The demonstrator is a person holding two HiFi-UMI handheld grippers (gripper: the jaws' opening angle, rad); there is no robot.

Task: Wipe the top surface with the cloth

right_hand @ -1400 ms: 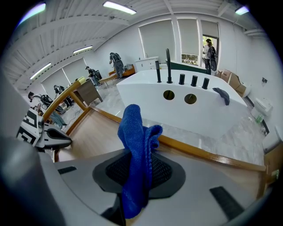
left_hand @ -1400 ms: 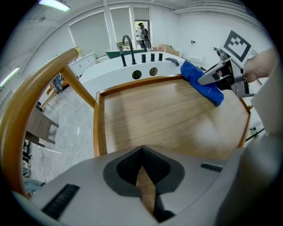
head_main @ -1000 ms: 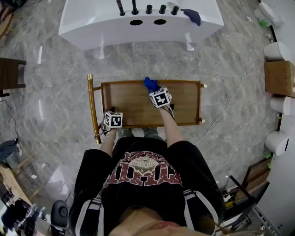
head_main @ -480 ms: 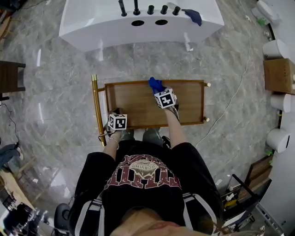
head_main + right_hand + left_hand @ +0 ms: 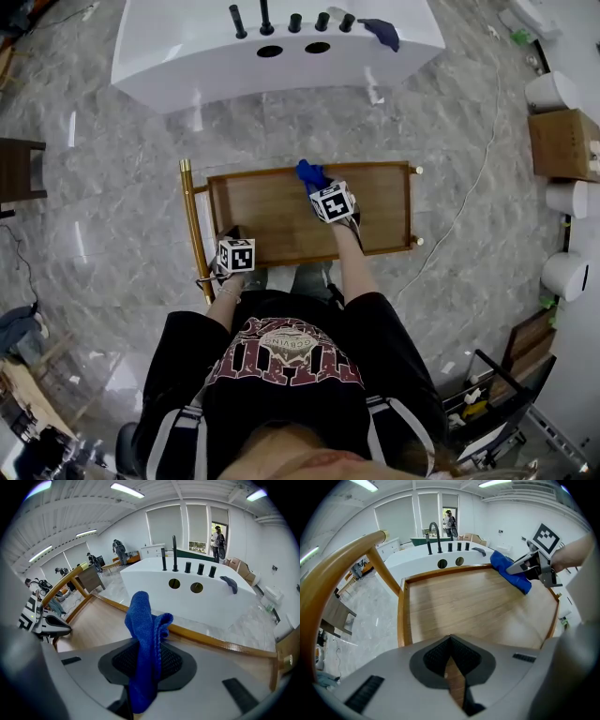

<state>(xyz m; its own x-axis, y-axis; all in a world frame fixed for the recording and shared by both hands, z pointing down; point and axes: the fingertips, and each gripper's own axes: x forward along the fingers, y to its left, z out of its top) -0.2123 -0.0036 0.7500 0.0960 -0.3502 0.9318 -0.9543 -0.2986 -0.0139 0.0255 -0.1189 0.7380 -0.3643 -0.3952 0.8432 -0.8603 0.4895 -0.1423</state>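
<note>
Both arms are stretched forward over the wooden cart top (image 5: 272, 220). I read the right gripper (image 5: 319, 187) as clamped on the blue cloth (image 5: 308, 172), which stands up out of its jaws and sits at the far rim, about mid-width. The left gripper (image 5: 232, 244) hangs at the near left corner by the brass handle (image 5: 191, 220), jaws drawn together with nothing between them. Beyond the cart I see a white tub (image 5: 187, 56) with black fittings (image 5: 265, 17), standing on a grey marble floor (image 5: 103, 187).
</note>
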